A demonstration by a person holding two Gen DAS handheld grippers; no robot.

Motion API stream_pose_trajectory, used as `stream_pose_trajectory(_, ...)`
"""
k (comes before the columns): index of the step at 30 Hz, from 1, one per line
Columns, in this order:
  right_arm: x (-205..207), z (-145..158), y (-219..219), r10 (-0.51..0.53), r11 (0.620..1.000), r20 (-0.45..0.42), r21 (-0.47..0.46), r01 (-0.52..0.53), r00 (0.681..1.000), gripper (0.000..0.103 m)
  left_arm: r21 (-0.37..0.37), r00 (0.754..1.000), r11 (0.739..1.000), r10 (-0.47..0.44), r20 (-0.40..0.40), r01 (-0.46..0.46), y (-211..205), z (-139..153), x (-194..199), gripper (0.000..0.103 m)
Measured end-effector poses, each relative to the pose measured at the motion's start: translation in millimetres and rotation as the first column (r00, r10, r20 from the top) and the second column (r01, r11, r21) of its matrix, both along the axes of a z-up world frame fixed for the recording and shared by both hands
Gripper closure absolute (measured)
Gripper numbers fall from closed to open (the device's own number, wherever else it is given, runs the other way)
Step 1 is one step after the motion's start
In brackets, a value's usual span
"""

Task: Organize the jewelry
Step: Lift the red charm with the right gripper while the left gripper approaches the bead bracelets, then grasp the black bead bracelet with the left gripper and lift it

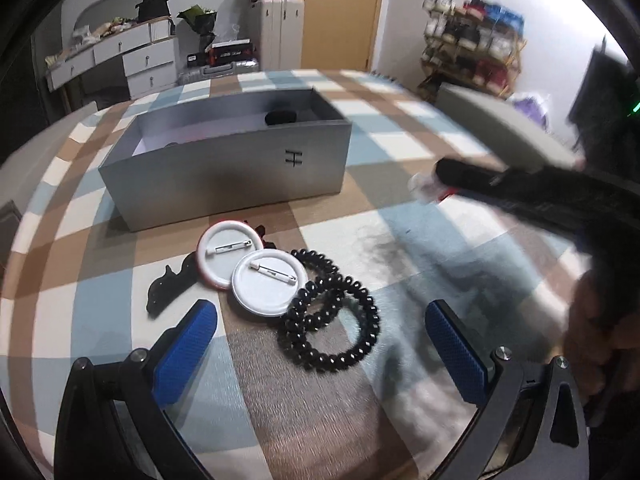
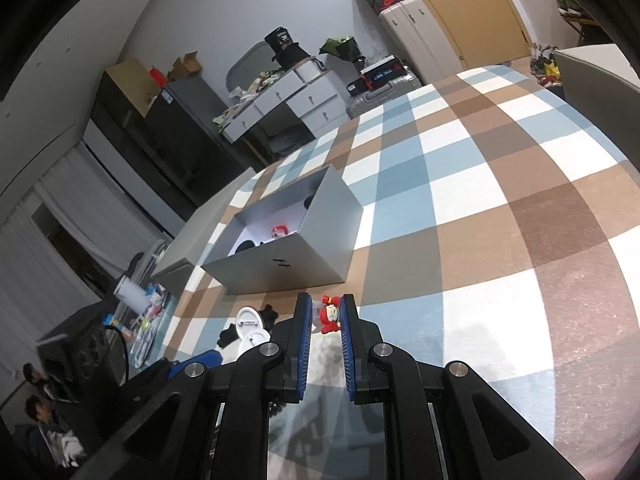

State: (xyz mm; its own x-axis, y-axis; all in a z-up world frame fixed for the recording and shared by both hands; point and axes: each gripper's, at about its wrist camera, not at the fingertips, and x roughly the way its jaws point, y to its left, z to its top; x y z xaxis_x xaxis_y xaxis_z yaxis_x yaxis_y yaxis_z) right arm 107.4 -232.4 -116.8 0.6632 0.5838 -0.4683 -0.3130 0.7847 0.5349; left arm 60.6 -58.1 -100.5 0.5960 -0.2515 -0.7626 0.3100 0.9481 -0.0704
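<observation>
An open grey box (image 1: 224,168) stands on the checked cloth. In front of it lie two white pin badges (image 1: 266,286) face down, a black hair clip (image 1: 168,284) and black spiral hair ties (image 1: 332,320). My left gripper (image 1: 320,316) is open, its blue pads (image 1: 188,344) wide apart just above the hair ties, with nothing gripped. In the right wrist view my right gripper (image 2: 325,308) is shut on a small red and white charm (image 2: 329,314), short of the grey box (image 2: 280,268). Inside that box lie a similar red charm (image 2: 280,232) and dark items (image 2: 244,246).
The checked tablecloth (image 2: 480,200) stretches far to the right of the box. A grey lid-like panel (image 2: 192,240) lies left of the box. Another grey slab (image 1: 500,124) rises at the table's right edge. Drawers, suitcases and shelves stand beyond the table.
</observation>
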Motion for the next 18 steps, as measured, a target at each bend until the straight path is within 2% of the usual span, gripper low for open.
stream_pose_trajectory(3, -1, 2, -6, -0.010, 1.000, 0.012, 0.002, 0.010, 1.000, 0.090, 0.045, 1.000, 0.999, 0.012, -0.008, -0.012, -2, -7, 3, 0.006)
stream_pose_trajectory(5, -1, 2, -10, -0.016, 1.000, 0.018, 0.005, 0.015, 1.000, 0.090, 0.038, 0.999, 0.999, 0.019, -0.031, -0.017, 0, -10, 4, 0.015)
stream_pose_trajectory(12, 4, -8, -14, -0.004, 0.999, -0.017, 0.042, 0.005, 1.000, 0.090, 0.068, 1.000, 0.998, 0.003, -0.025, -0.001, -8, -5, -3, 0.042)
stream_pose_trajectory(14, 3, -8, -15, -0.005, 0.999, -0.017, 0.049, 0.006, 1.000, 0.090, 0.070, 1.000, 0.998, 0.000, -0.030, 0.003, -10, -4, -3, 0.054)
stream_pose_trajectory(18, 0, -7, -17, -0.007, 0.999, -0.010, 0.053, 0.008, 1.000, 0.090, 0.085, 0.999, 0.996, -0.001, -0.034, 0.004, -14, -3, -5, 0.057)
